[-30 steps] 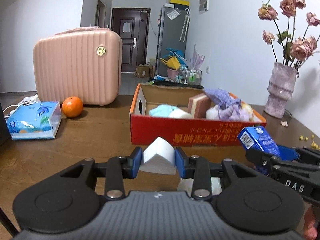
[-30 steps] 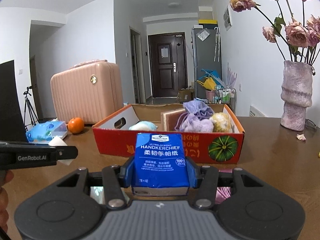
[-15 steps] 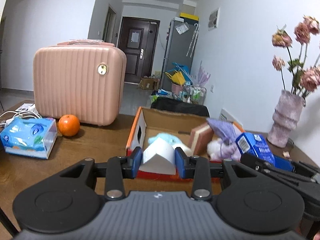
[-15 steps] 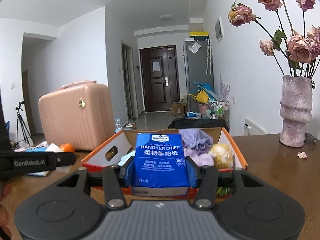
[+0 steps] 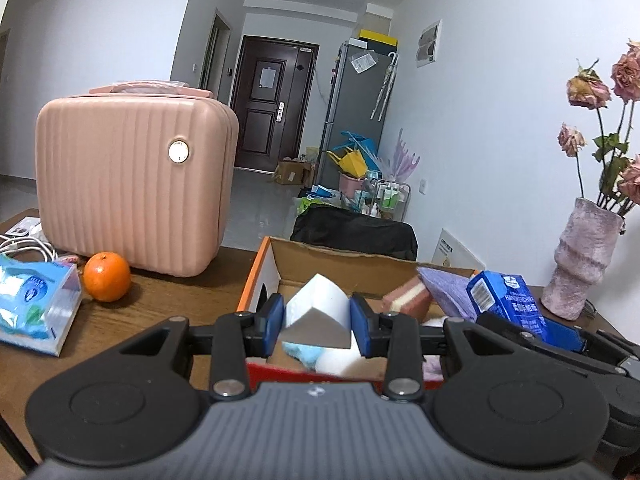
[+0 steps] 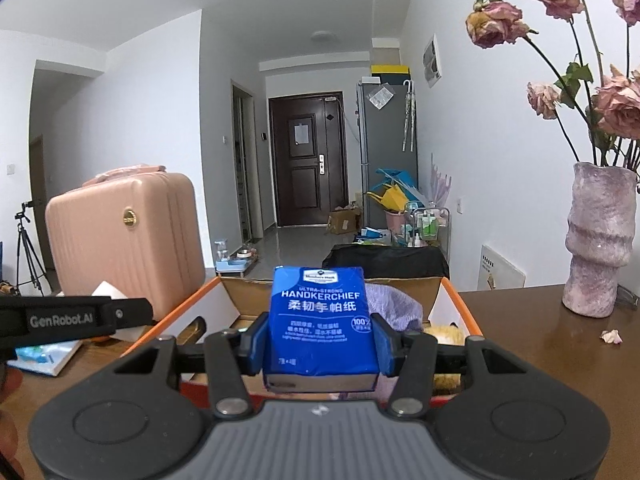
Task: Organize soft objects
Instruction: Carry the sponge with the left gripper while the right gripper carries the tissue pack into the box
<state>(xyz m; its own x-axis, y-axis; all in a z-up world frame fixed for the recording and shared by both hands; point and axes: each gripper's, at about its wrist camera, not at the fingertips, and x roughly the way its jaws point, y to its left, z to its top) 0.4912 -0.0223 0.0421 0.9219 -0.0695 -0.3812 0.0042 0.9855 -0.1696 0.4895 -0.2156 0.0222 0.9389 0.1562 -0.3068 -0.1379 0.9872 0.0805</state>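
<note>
My left gripper (image 5: 318,318) is shut on a white foam sponge (image 5: 316,314) and holds it over the left end of the red and orange cardboard box (image 5: 266,268). My right gripper (image 6: 320,338) is shut on a blue handkerchief tissue pack (image 6: 320,320) and holds it over the same box (image 6: 200,304); the pack also shows in the left wrist view (image 5: 504,298). Inside the box lie a purple cloth (image 5: 446,286), a pink sponge (image 5: 408,298) and a light blue soft item (image 5: 302,354).
A pink hard suitcase (image 5: 132,184), an orange (image 5: 106,282) and a blue tissue box (image 5: 34,306) stand on the brown table left of the box. A pink vase with dried roses (image 6: 600,240) stands at the right. The left gripper's side (image 6: 72,318) shows in the right wrist view.
Both grippers rose and moved forward with their loads, from in front of the box to above it. The box interior now sits under the fingers.
</note>
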